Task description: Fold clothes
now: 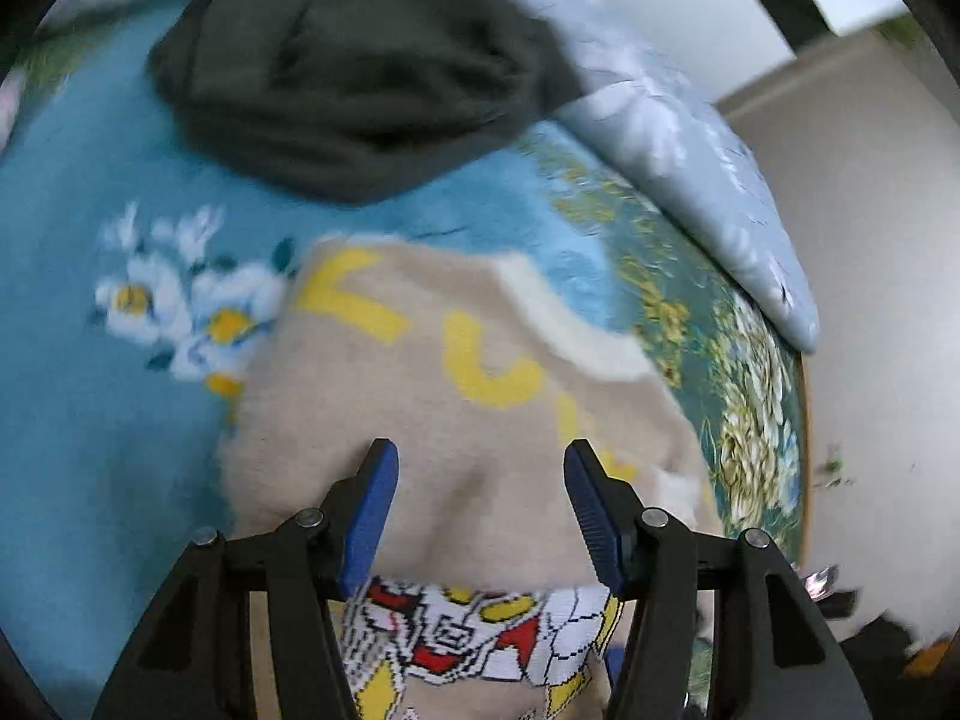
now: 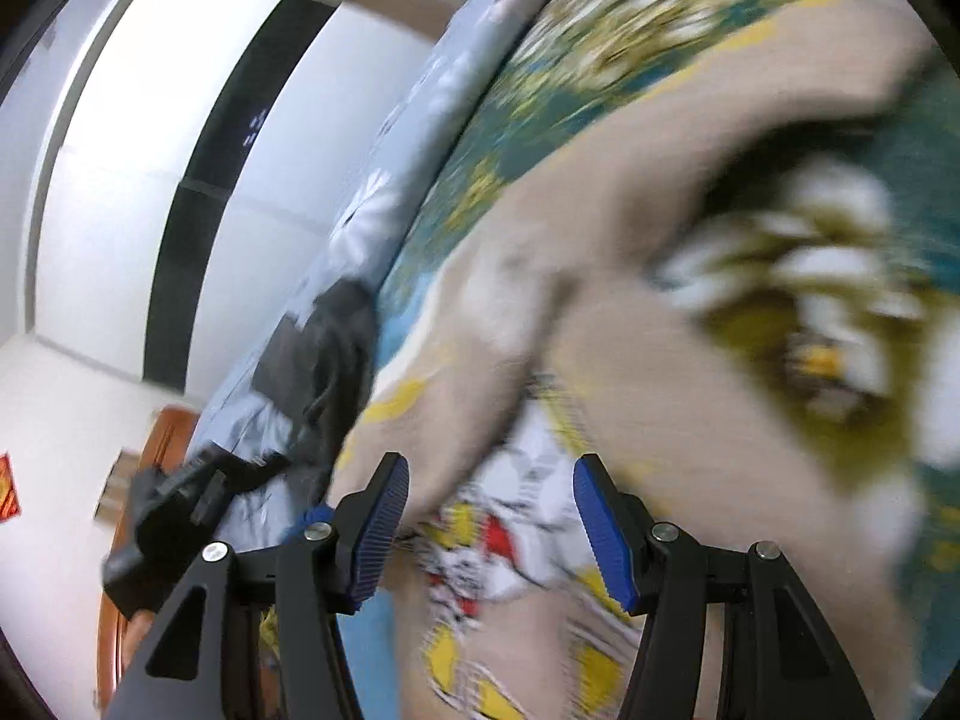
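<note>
Left gripper (image 1: 480, 462): my jaws spread wide, over the beige sweater (image 1: 456, 420).
Right gripper (image 2: 491, 477): spread too, nothing pinched.
Sweater: lying on the floral blanket (image 1: 90, 420), dark garment (image 1: 360, 72) beyond.

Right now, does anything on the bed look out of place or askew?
The beige sweater is bunched, part folded over its robot print. A dark garment lies crumpled beyond it against the pale quilt. Both tongs are open.
</note>
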`<state>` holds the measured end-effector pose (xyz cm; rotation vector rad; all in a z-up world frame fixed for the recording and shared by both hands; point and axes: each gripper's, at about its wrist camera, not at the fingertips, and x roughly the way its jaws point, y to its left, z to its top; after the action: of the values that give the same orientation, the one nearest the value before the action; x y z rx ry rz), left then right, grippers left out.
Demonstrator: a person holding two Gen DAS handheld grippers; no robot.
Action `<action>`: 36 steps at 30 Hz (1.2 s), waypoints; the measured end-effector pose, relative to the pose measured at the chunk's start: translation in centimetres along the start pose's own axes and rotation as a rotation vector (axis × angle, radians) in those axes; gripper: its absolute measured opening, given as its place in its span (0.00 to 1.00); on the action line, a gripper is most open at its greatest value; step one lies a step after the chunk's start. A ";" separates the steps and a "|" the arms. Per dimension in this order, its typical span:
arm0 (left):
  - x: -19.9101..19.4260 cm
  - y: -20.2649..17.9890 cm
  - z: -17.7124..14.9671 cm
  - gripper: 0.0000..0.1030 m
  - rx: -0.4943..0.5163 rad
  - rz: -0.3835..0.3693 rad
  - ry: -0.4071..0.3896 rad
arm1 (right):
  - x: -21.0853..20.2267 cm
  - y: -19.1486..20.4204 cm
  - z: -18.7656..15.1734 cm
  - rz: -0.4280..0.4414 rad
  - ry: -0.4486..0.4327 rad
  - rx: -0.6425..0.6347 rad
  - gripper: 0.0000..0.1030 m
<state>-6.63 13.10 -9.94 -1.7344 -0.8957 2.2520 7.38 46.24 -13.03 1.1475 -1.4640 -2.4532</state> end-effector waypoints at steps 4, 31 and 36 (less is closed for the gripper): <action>0.7 1.5 0.2 0.56 -0.019 -0.003 0.011 | 4.1 1.1 1.8 -0.079 0.028 0.000 0.59; 2.6 0.1 0.3 0.56 0.119 0.113 0.014 | -2.6 -3.1 6.2 -0.157 -0.128 0.107 0.34; 2.6 -0.9 -0.1 0.56 0.168 0.159 -0.002 | -11.3 -10.4 9.4 -0.354 -0.350 0.322 0.42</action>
<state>-7.56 15.07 -11.59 -1.7839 -0.5682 2.3496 12.81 63.40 -12.22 1.1555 -1.9634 -2.8470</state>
